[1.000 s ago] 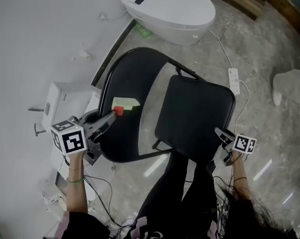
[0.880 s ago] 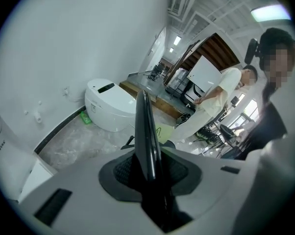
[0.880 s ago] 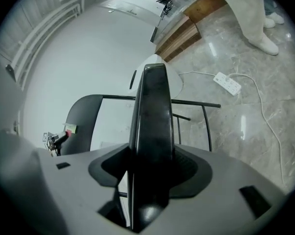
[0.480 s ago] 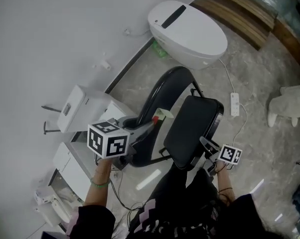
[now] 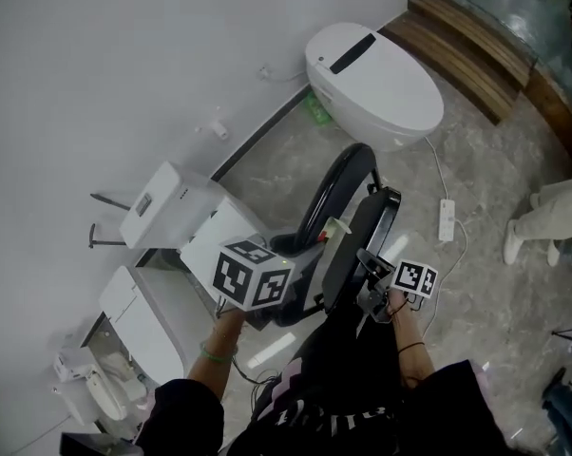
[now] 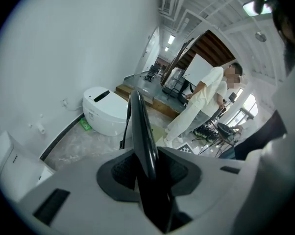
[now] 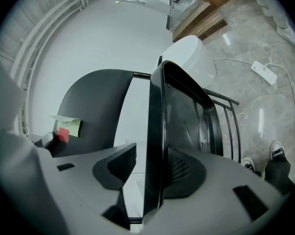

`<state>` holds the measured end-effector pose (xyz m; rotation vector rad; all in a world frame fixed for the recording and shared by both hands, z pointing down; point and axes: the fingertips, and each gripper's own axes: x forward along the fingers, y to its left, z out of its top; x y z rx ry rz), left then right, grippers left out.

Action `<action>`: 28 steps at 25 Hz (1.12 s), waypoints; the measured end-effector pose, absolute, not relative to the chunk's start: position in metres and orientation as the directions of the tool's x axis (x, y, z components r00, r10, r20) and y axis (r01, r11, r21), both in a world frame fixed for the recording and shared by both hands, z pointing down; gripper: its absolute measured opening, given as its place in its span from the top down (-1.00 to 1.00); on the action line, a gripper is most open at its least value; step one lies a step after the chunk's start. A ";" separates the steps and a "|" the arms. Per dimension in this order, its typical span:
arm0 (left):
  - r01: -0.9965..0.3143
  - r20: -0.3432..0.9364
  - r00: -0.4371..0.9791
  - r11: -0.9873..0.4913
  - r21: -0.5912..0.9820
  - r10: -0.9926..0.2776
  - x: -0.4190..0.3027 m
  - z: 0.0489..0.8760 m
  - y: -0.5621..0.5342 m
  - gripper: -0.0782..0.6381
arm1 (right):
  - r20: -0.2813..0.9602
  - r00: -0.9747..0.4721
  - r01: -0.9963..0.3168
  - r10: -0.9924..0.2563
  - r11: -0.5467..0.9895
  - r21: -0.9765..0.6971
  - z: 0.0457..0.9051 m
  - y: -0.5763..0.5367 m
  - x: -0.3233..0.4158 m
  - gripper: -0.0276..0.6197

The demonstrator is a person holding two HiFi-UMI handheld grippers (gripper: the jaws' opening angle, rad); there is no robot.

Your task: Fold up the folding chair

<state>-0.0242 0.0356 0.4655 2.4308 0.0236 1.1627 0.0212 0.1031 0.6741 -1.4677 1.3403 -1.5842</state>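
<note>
Hiding folding chair point(image 5: 326, 190) legs, prob. nearly folded: person's dark clothes point(image 5: 348, 383).

The folding chair point(image 5: 341, 186) in the left claw point(image 6: 147, 166) was black all over. That claw's cube point(image 5: 253, 275) bore black-and-white square markers. Beyond the claw stood a white toilet point(image 5: 376, 82) on grey marbled floor point(image 5: 476, 255), with brown wooden steps point(image 5: 467, 31) behind.
</note>
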 end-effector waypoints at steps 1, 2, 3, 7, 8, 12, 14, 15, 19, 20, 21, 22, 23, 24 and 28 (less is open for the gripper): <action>-0.186 0.738 0.647 -0.899 0.396 0.191 -0.025 0.465 0.034 0.53 | 0.361 -0.229 -0.206 -0.904 -0.318 -0.926 0.672 0.095 0.019 0.38; -0.203 0.738 0.650 -0.896 0.396 0.179 -0.026 0.464 0.031 0.53 | 0.364 -0.237 -0.205 -0.901 -0.320 -0.925 0.671 0.088 0.017 0.40; -0.218 0.738 0.653 -0.892 0.396 0.168 -0.026 0.464 0.029 0.53 | 0.365 -0.240 -0.201 -0.900 -0.322 -0.925 0.671 0.081 0.016 0.42; -0.244 0.748 0.651 -0.895 0.373 0.134 -0.018 0.459 0.025 0.54 | 0.366 -0.282 -0.203 -0.887 -0.317 -0.926 0.670 0.056 0.011 0.54; -0.248 0.754 0.645 -0.901 0.356 0.121 -0.015 0.458 0.025 0.54 | 0.372 -0.307 -0.212 -0.876 -0.318 -0.924 0.670 0.049 0.008 0.54; -0.176 0.785 0.609 -0.946 0.272 0.113 -0.002 0.458 0.022 0.54 | 0.372 -0.377 -0.183 -0.848 -0.325 -0.928 0.671 0.034 0.004 0.65; -0.120 0.789 0.599 -0.959 0.255 0.135 0.009 0.457 0.019 0.55 | 0.368 -0.396 -0.158 -0.841 -0.332 -0.930 0.670 0.030 0.010 0.65; -0.103 0.794 0.592 -0.963 0.248 0.141 0.016 0.455 0.018 0.55 | 0.365 -0.401 -0.147 -0.840 -0.335 -0.931 0.670 0.028 0.014 0.65; -0.103 0.811 0.569 -0.967 0.232 0.135 0.047 0.438 0.008 0.55 | 0.345 -0.429 -0.127 -0.835 -0.322 -0.938 0.657 0.013 0.040 0.65; -0.119 0.812 0.572 -0.967 0.224 0.118 0.053 0.434 0.000 0.55 | 0.336 -0.442 -0.132 -0.832 -0.310 -0.941 0.651 0.006 0.045 0.65; -0.138 0.812 0.575 -0.966 0.220 0.103 0.058 0.429 -0.009 0.55 | 0.327 -0.456 -0.138 -0.828 -0.297 -0.945 0.646 -0.001 0.050 0.65; -0.159 0.811 0.579 -0.963 0.219 0.089 0.061 0.425 -0.017 0.55 | 0.317 -0.469 -0.146 -0.824 -0.282 -0.948 0.640 -0.008 0.055 0.65; -0.184 0.808 0.584 -0.958 0.220 0.074 0.064 0.420 -0.026 0.55 | 0.309 -0.482 -0.152 -0.820 -0.269 -0.951 0.634 -0.015 0.060 0.67; -0.210 0.805 0.591 -0.952 0.223 0.058 0.066 0.416 -0.034 0.55 | 0.301 -0.493 -0.157 -0.816 -0.257 -0.953 0.629 -0.021 0.064 0.67; -0.306 0.782 0.623 -0.921 0.240 -0.003 0.073 0.400 -0.064 0.55 | 0.289 -0.520 -0.190 -0.803 -0.222 -0.956 0.613 -0.051 0.081 0.70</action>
